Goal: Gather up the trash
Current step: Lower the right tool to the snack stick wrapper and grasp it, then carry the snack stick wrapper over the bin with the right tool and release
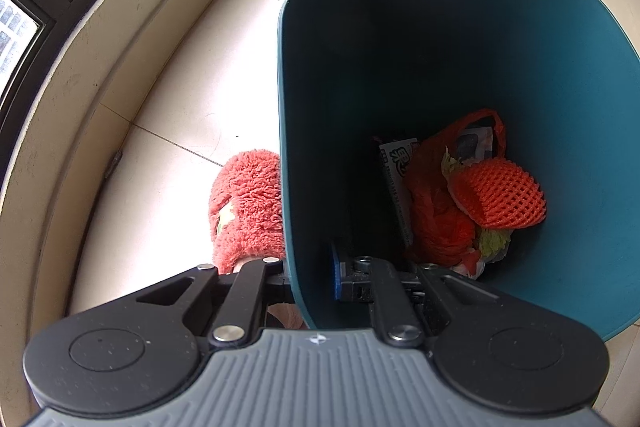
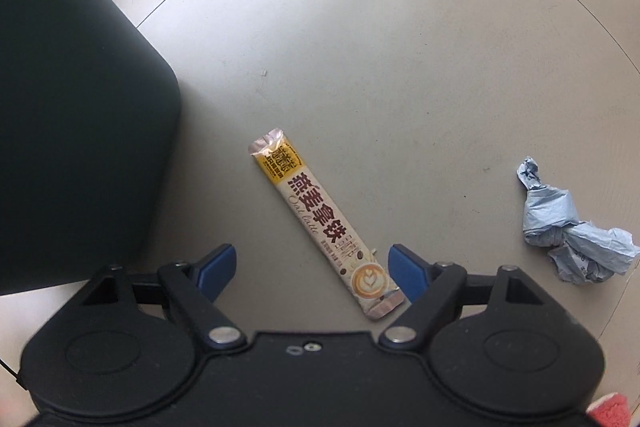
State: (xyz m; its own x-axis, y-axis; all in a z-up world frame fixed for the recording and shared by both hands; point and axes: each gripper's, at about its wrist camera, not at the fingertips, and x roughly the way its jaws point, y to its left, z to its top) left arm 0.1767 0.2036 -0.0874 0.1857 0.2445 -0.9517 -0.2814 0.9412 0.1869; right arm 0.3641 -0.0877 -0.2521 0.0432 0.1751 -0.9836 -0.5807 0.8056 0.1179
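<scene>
— Bin (image 1: pixel 460 39) first: where is it, and what is in it?

— Teal, standing on the pale tile floor (image 1: pixel 168 131), right under my left gripper (image 1: pixel 316 283). I have that one clamped tight on the near rim, one finger outside the wall, one inside. At the bottom lie an orange foam net (image 1: pixel 500 195), a red plastic bag (image 1: pixel 436 195), a printed wrapper (image 1: pixel 396 167) and some green leaf scraps.

— And beside the bin?

— A fluffy red slipper (image 1: pixel 248 203) just left of the wall.

— Your right gripper (image 2: pixel 312 267)?

— Pointing straight down at the floor, jaws wide, nothing pressed between them. A coffee sachet (image 2: pixel 324 219) lies flat on the tile, slanted, torn yellow end away from me. Its near end, the one with the latte cup, sits between my blue pads, close to the right-hand pad (image 2: pixel 408 267); whether they touch, I cannot tell.

— Anything else down there?

— A crumpled blue paper (image 2: pixel 568 231) well off to the right, apart from the sachet. The bin's dark wall fills the left of that view.
</scene>
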